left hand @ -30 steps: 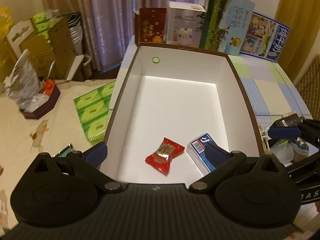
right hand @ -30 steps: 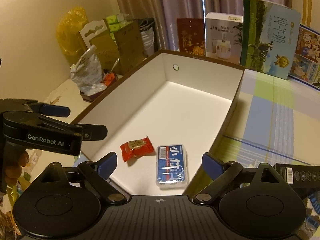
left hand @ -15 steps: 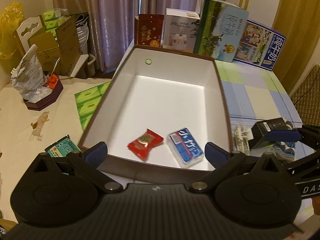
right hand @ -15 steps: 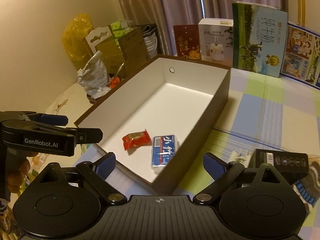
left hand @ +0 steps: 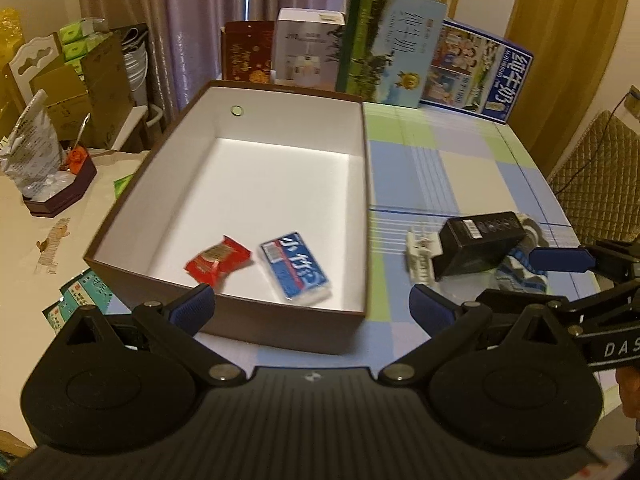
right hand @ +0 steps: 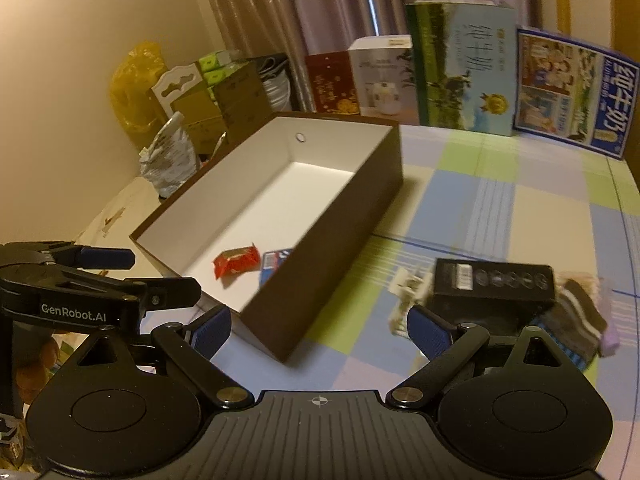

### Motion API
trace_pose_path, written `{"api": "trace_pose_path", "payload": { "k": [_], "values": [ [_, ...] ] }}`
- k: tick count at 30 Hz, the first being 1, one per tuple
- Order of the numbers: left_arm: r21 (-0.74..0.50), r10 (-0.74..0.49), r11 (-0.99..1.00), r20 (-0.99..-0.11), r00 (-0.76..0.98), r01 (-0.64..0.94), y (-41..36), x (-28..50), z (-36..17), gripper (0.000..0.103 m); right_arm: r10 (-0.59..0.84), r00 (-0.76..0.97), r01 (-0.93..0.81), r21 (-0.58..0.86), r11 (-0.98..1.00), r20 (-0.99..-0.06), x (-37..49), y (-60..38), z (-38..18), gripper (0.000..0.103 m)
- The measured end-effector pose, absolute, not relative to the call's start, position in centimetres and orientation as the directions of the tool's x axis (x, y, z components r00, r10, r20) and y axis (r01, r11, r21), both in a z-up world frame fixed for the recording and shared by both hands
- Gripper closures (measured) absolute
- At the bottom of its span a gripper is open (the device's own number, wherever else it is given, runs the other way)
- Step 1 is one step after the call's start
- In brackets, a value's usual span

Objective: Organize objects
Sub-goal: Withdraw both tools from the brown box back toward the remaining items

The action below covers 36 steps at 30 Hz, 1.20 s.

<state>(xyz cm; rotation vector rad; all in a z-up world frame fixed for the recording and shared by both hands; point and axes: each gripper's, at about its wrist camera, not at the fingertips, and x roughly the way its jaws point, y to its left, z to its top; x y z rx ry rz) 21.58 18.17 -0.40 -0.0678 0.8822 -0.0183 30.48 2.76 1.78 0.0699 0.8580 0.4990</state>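
Right gripper (right hand: 318, 330): released, empty. Left gripper (left hand: 312, 312): released, empty.
Box (right hand: 348, 200): ahead-left of right gripper; holds red candy (right hand: 236, 265) and blue packet (left hand: 296, 267).
Black carton (right hand: 494, 286): just ahead-right, on checked cloth beside sock (right hand: 580, 320).
Advice: straddle carton's narrow sides; avoid white clip (right hand: 406, 294) touching it.

Printed cartons (left hand: 390, 44) line purple curtains (left hand: 192, 12), perhaps 4.

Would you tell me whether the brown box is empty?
Not empty: the brown box holds a red candy and blue packet.
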Motion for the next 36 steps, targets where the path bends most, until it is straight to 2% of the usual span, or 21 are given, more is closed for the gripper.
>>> {"api": "trace_pose_path", "payload": {
  "k": [12,23,36],
  "values": [
    [-0.072,-0.088,0.996,-0.789,0.608,0.050,12.6,21.1,-1.0,0.001,0.417,0.552,-0.321,0.277,0.906,-0.722,29.3,-2.7,1.3,0.011],
    [-0.081,-0.137,0.989,-0.805,0.577,0.122,6.9,22.2,-2.5,0.001,0.333,0.566,-0.191,0.273,0.943,-0.754,28.7,-9.5,-0.3,0.011],
    [-0.076,-0.146,0.986,-0.817,0.557,0.148,2.5,24.5,-7.2,0.001,0.244,0.563,-0.032,0.274,0.961,-0.790,28.9,-16.1,-3.3,0.011]
  ]
}}
